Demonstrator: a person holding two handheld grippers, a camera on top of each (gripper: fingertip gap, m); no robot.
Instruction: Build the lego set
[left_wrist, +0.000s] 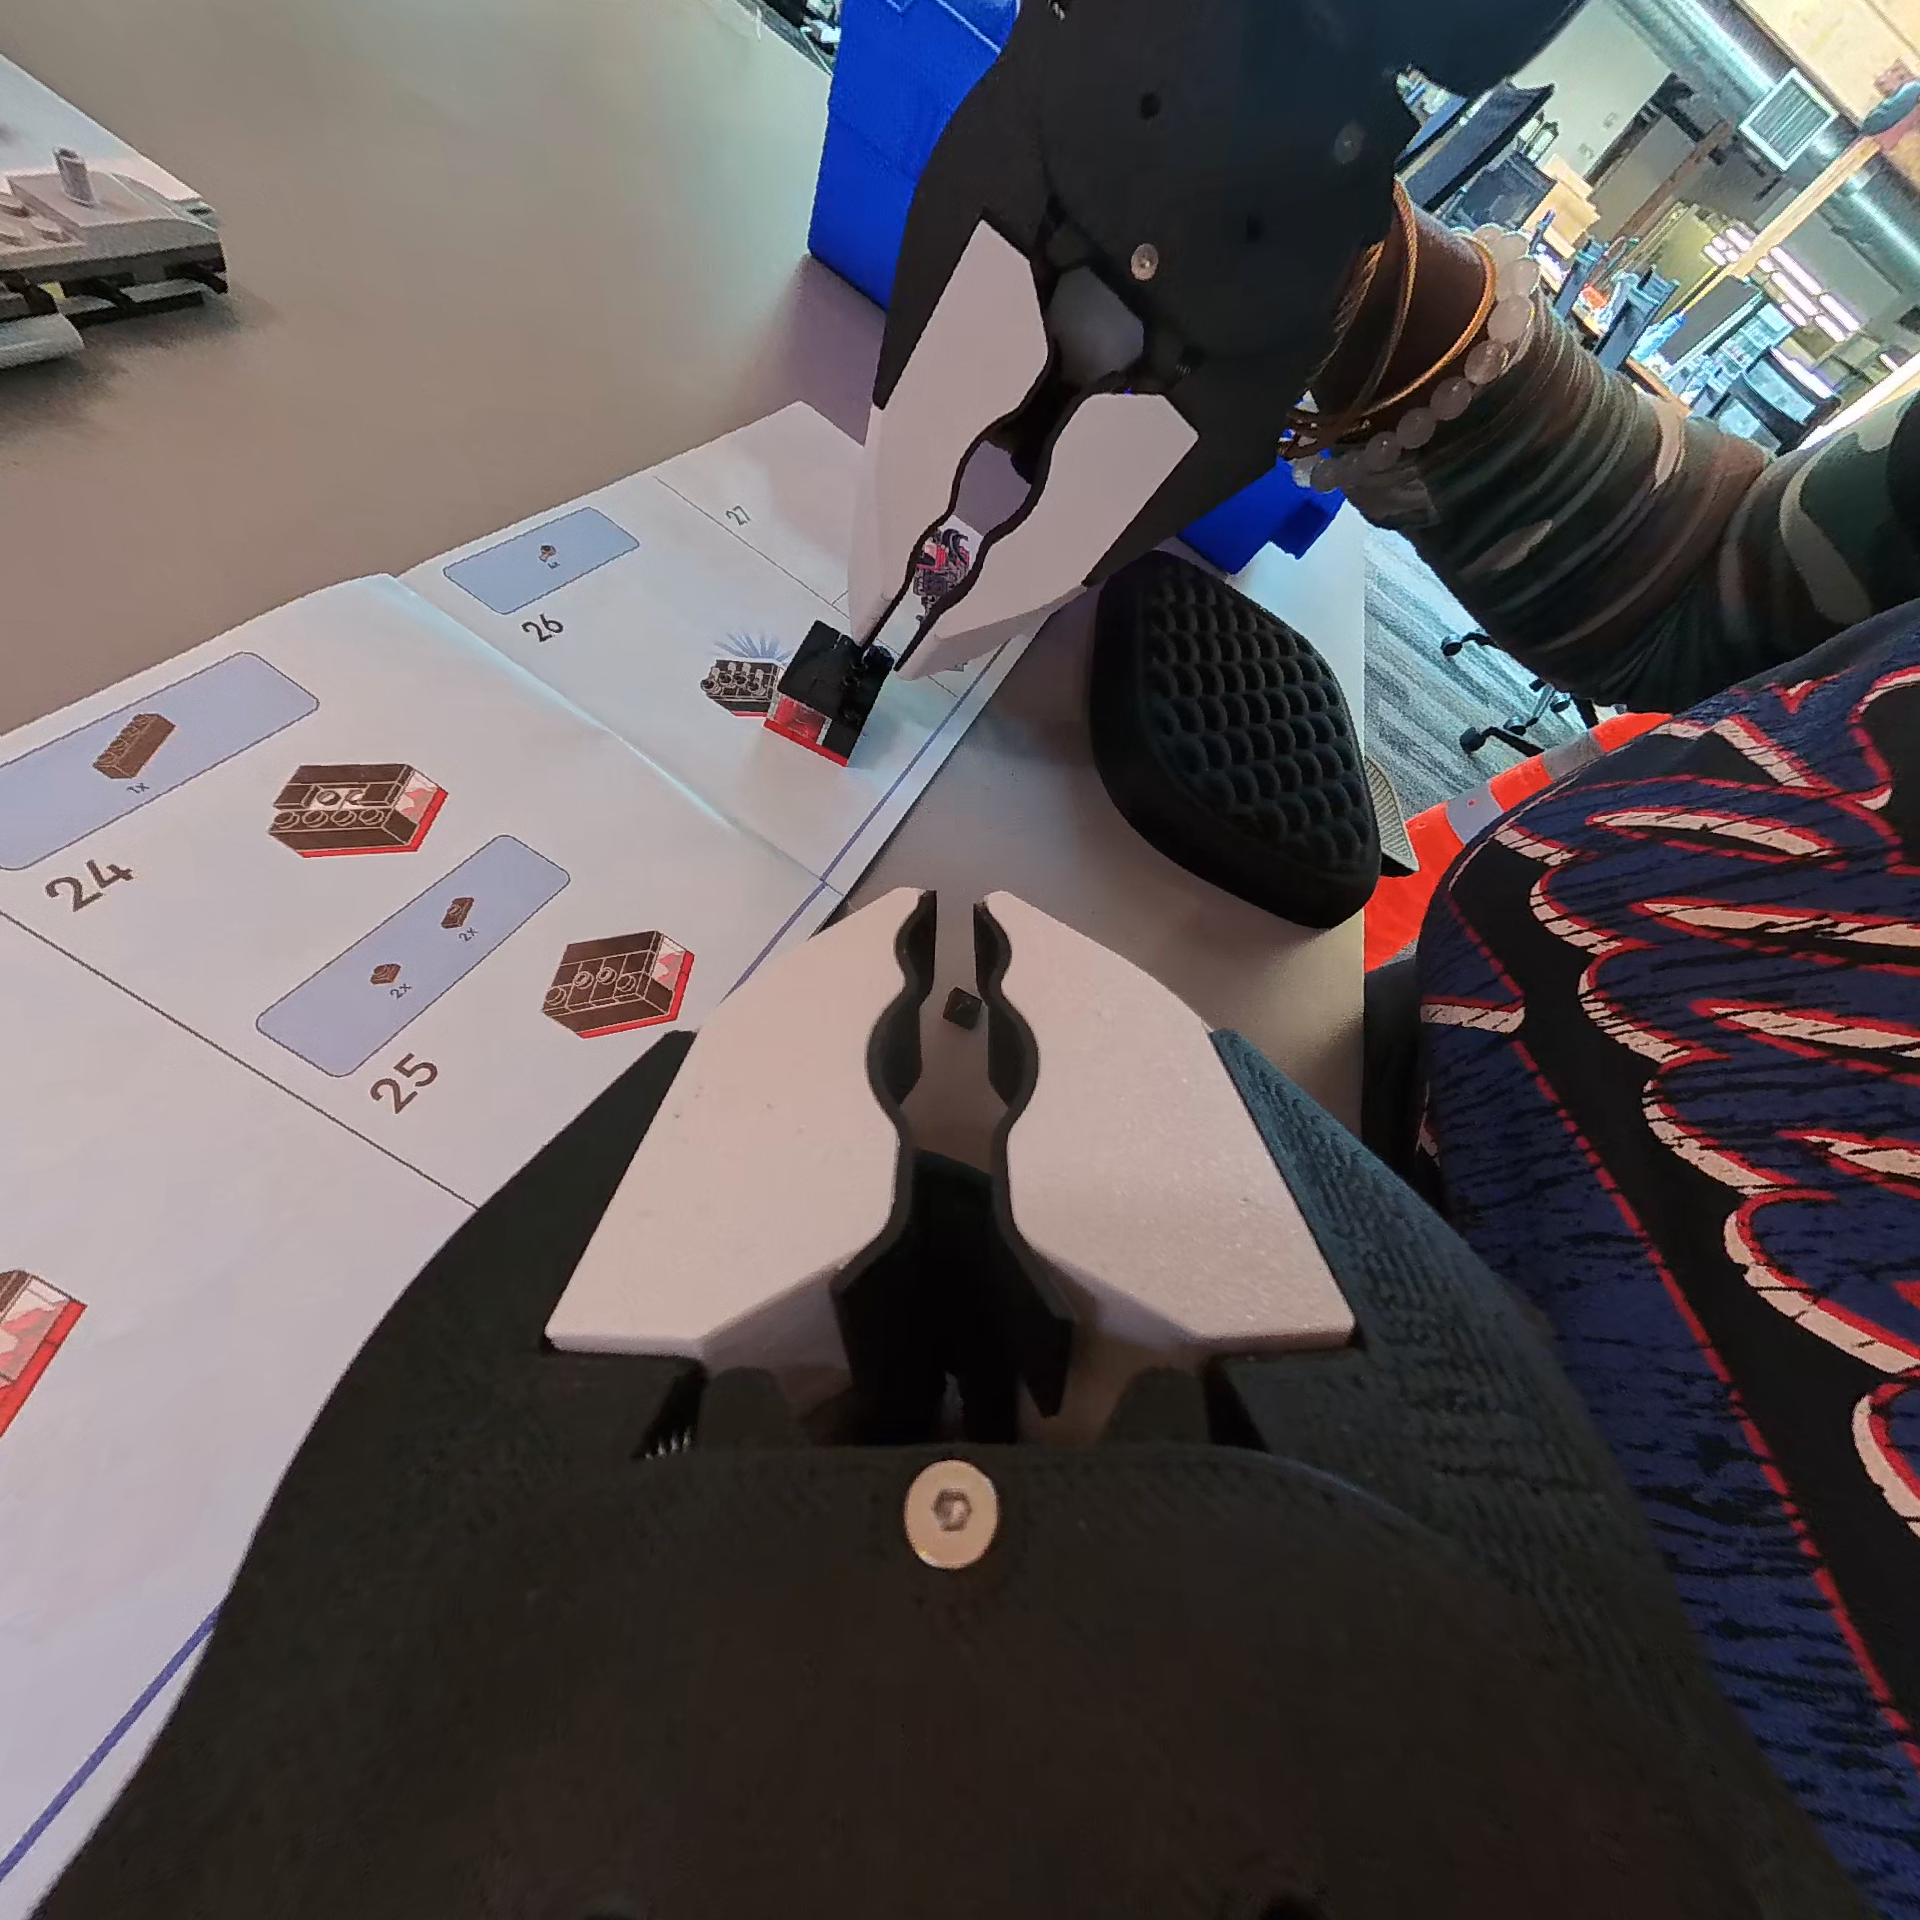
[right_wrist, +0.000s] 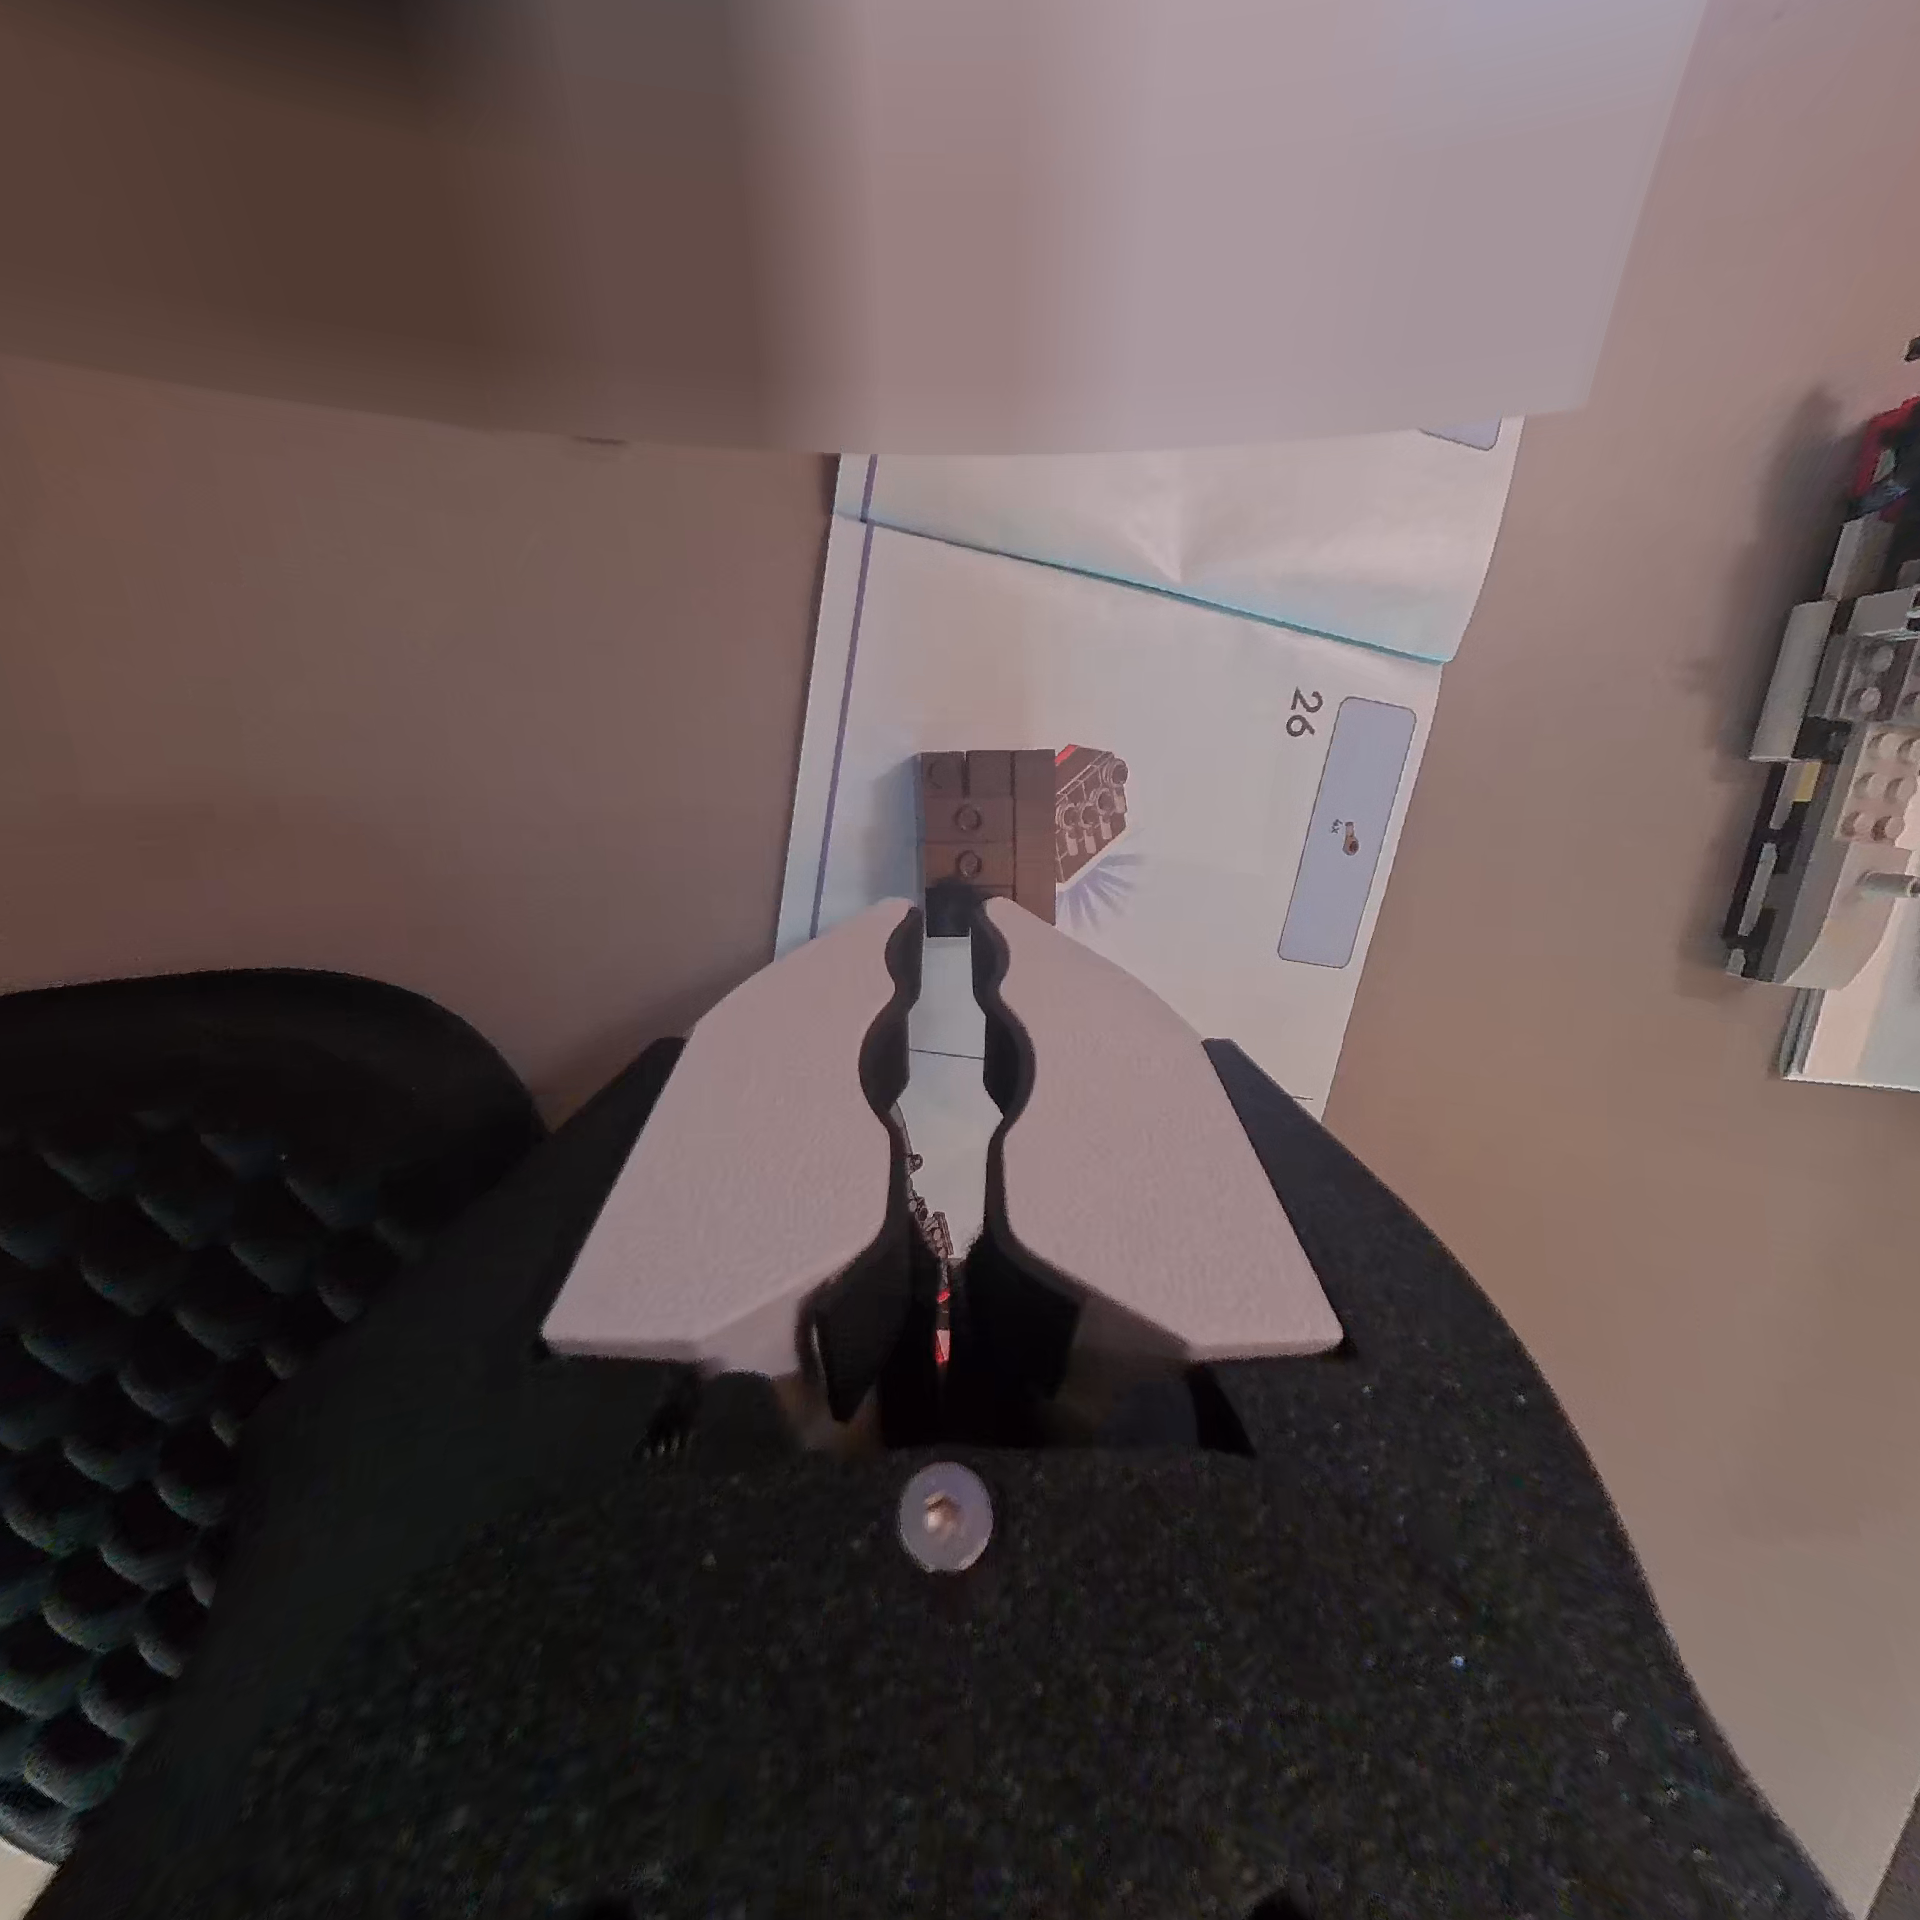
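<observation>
My right gripper (right_wrist: 948, 914) clamps a tiny black piece (right_wrist: 948, 923) at its tips, centre of the right wrist frame. The piece touches the near edge of the black block (right_wrist: 982, 831), which sits just above the tips on the manual (right_wrist: 1195, 665). Studs show on the block's top. In the left wrist frame the same gripper (left_wrist: 883, 655) comes down from upper centre, tips on the block (left_wrist: 831, 691), which shows a red base there.

My left gripper (left_wrist: 956, 914) sits lower centre of the left wrist frame, fingers nearly together with a narrow gap. A small dark piece (left_wrist: 961, 1006) shows in that gap; can't tell if it's pinched or lying on the table (left_wrist: 416, 312) below. These tips hang over the table just past the manual's (left_wrist: 312, 1039) right edge, well apart from the block.

Manual lies open across the left half of the left wrist frame, with step pictures of the block printed on it. A black mesh pad (left_wrist: 1236, 738) is right of the manual, lower left in the right wrist frame (right_wrist: 208, 1195). A blue bin (left_wrist: 894, 135) sits top centre, behind the right gripper. A grey build (left_wrist: 94, 239) rests upper left; in the right wrist frame it is at the right edge (right_wrist: 1849, 779). My sleeve (left_wrist: 1621, 520) and beaded bracelets (left_wrist: 1455, 364) fill upper right. The top of the right wrist frame is blurred.
</observation>
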